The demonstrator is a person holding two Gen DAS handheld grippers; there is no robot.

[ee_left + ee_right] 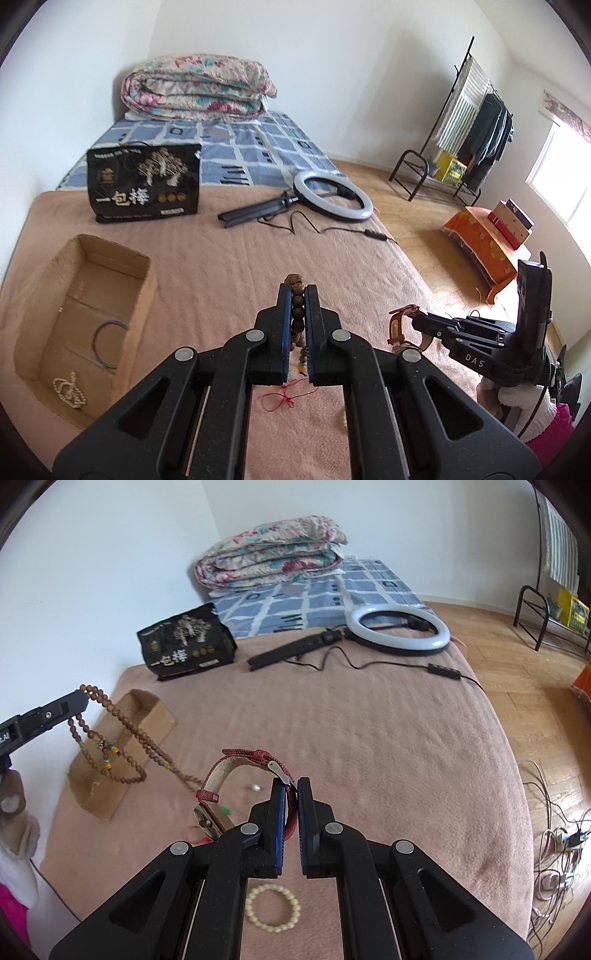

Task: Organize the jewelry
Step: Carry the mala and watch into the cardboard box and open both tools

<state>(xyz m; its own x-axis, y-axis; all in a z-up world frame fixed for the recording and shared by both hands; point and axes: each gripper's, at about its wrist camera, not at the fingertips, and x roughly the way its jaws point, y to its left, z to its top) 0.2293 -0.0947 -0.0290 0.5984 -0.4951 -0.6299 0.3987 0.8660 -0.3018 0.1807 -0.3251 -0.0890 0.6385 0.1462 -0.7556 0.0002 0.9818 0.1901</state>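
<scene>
Both hands lifted over the pink-blanketed bed (388, 738), jewelry clamped.
Open blanket stretches toward 12 o'clock; the cardboard box (92, 295) sits at 9 o'clock near the bed's edge. The left hand-held gripper (298, 295) pinches a dangling brown bead strand (125, 734); the right hand-held gripper (291, 786) grips a red-strapped watch (236, 771), both angled downward. A pale bead bracelet (273, 908) lies below.
</scene>
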